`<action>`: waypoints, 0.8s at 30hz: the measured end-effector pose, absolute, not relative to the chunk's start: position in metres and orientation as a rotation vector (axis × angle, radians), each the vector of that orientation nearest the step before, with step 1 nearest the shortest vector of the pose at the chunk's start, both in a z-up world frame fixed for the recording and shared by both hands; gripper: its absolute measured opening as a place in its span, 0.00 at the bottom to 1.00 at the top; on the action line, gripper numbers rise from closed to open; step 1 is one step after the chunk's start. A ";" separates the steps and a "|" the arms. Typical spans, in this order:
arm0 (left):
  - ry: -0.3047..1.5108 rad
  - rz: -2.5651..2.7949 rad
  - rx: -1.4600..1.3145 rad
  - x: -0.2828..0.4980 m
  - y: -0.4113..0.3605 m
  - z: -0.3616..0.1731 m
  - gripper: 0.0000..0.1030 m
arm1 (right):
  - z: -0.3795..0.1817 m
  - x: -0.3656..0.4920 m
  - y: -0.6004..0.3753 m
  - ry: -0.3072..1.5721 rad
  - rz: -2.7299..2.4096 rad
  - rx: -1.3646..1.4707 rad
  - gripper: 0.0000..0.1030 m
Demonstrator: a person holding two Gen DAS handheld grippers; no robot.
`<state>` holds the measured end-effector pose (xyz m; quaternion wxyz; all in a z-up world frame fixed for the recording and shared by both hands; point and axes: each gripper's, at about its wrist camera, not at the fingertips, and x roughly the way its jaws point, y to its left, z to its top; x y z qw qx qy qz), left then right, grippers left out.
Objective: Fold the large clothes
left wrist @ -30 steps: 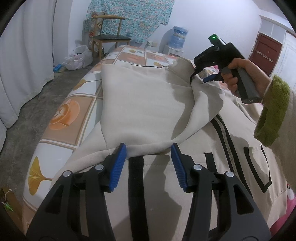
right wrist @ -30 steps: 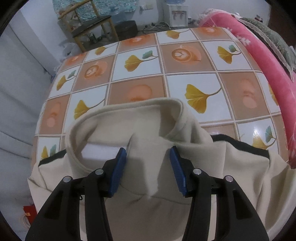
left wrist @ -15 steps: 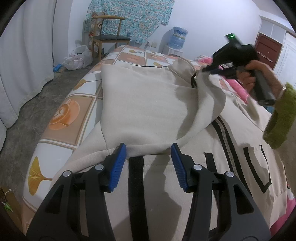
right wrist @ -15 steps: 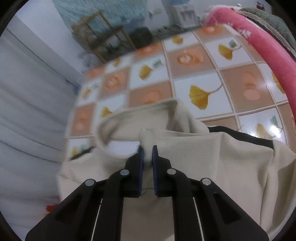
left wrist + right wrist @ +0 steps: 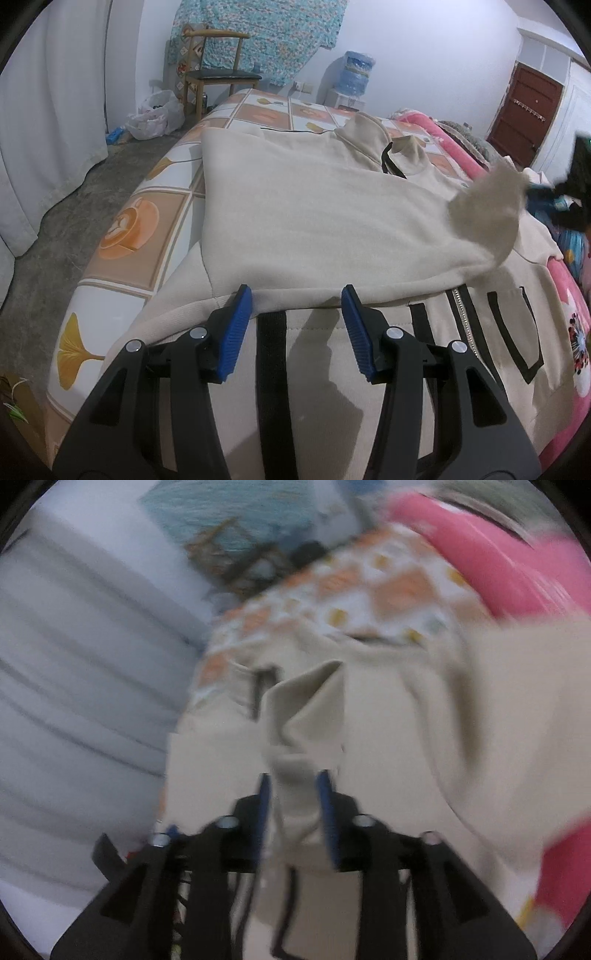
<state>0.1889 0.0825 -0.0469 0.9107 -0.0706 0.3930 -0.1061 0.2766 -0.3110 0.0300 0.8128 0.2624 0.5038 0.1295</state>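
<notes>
Your right gripper pinched the jacket flap to open it; your left gripper hung wide, empty.

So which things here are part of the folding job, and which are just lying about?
Part of the job:
beige jacket
left tool, open
right tool, shut on the jacket's fabric

Lying about:
wooden chair
plastic bag
water bottle
pink blanket

bare tiled bedspread left of jacket, pink blanket crowding its right edge
</notes>
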 end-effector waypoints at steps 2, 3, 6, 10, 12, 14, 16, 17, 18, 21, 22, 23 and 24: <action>0.811 -0.224 -0.145 0.189 0.083 -0.047 0.50 | 0.015 0.263 -0.326 1.105 0.245 0.645 0.49; 0.812 -0.225 -0.144 0.190 0.082 -0.047 0.50 | 0.008 0.257 -0.333 1.117 0.252 0.693 0.50; 0.815 -0.229 -0.141 0.191 0.081 -0.048 0.52 | -0.006 0.246 -0.336 1.131 0.291 0.821 0.67; 0.825 -0.236 -0.127 0.192 0.079 -0.048 0.56 | -0.004 0.242 -0.324 1.138 0.248 0.742 0.76; 0.832 -0.234 -0.115 0.193 0.077 -0.047 0.57 | 0.000 0.239 -0.308 1.152 0.169 0.591 0.79; 0.839 -0.232 -0.111 0.193 0.075 -0.047 0.60 | 0.002 0.237 -0.294 1.162 0.145 0.480 0.81; 0.845 -0.234 -0.116 0.193 0.074 -0.047 0.62 | 0.001 0.234 -0.278 1.165 0.137 0.374 0.85; 0.847 -0.233 -0.119 0.193 0.074 -0.047 0.63 | 0.000 0.233 -0.272 1.162 0.136 0.334 0.86; 0.851 -0.229 -0.116 0.193 0.073 -0.047 0.64 | -0.002 0.231 -0.267 1.156 0.135 0.299 0.86; 0.870 -0.217 -0.096 0.194 0.069 -0.046 0.67 | -0.008 0.228 -0.254 1.151 0.117 0.201 0.87; 0.881 -0.209 -0.090 0.194 0.068 -0.045 0.67 | -0.011 0.226 -0.253 1.153 0.114 0.187 0.87; 0.889 -0.198 -0.088 0.193 0.069 -0.043 0.67 | -0.013 0.227 -0.251 1.156 0.112 0.179 0.87; 0.886 -0.188 -0.090 0.191 0.070 -0.041 0.67 | -0.012 0.225 -0.254 1.158 0.115 0.176 0.87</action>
